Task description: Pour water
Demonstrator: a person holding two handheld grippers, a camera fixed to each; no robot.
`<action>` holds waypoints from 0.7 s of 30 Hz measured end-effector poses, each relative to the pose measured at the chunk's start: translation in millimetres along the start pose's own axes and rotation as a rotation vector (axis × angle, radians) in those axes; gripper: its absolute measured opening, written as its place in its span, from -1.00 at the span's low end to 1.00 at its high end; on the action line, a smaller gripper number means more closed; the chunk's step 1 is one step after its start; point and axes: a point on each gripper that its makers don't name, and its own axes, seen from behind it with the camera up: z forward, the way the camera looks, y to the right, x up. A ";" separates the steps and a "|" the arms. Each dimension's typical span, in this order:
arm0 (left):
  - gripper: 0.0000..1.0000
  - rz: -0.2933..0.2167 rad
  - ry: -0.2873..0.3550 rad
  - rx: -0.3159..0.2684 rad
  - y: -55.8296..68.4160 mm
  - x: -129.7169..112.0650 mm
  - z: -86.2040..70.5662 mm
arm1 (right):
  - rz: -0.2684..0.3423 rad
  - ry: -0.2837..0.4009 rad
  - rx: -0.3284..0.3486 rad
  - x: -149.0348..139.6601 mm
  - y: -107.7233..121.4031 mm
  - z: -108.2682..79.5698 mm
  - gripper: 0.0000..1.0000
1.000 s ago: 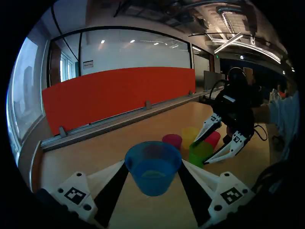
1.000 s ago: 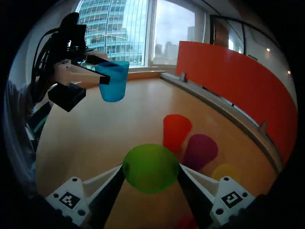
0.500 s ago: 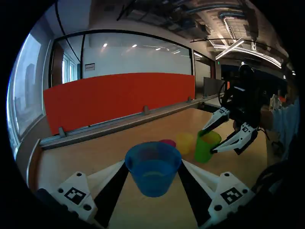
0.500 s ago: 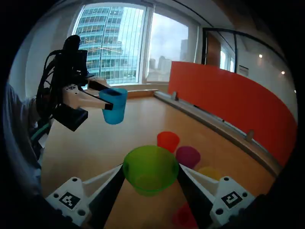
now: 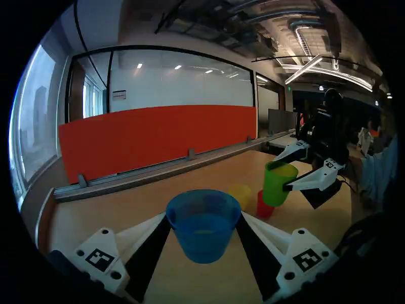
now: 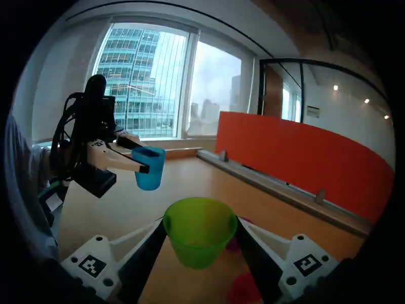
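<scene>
left gripper [image 5: 203, 215] fingers pinch blue cup [image 5: 203, 233] mid-wall, lower centre, right gripper [image 6: 200, 225] fingers pinch green cup [image 6: 200, 243]; looks thin, light plastic, so squeeze gently.

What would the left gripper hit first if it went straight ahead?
Probably the orange partition across the table; the yellow cup sits lower and right of that line, though depth is unclear.

Left gripper view is looking past the near blue cup [image 5: 203, 225] toward the orange partition [image 5: 152, 134]. Right gripper view is facing the windows [image 6: 147, 86] over the near green cup [image 6: 200, 230]; both are sharing the table [image 5: 126, 207] and cups
</scene>
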 end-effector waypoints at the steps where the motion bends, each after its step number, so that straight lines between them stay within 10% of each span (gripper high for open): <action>1: 0.72 -0.001 0.004 -0.001 0.9 1.3 -0.5 | 0.001 0.011 -0.002 2.8 -0.6 -1.1 0.87; 21: 0.72 -0.002 0.049 -0.021 15.1 18.2 1.0 | 0.032 0.168 -0.038 43.7 -5.5 -11.6 0.87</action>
